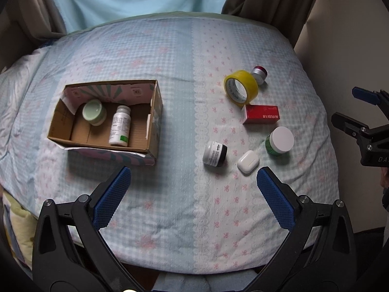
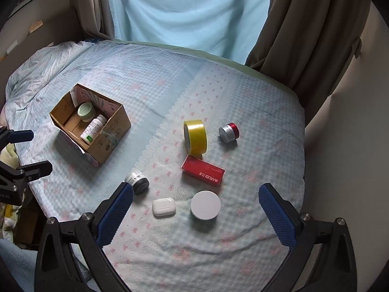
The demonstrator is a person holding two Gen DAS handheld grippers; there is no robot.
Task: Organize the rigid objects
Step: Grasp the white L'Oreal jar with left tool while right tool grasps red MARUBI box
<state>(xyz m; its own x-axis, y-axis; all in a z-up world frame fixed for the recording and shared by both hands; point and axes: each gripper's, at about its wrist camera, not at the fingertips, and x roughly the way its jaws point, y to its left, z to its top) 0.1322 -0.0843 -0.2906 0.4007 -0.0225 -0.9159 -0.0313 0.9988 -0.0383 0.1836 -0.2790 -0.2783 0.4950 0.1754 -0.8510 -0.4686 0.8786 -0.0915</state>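
White earbud case beneath spread right gripper

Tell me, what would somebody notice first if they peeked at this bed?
Probably the bright yellow tape roll standing on edge in the middle of the checked bedspread, with the red box lying just in front of it. Next, the open cardboard box off to the left, already holding a pale green jar and a white bottle. Both grippers, left and right, hover open and empty.
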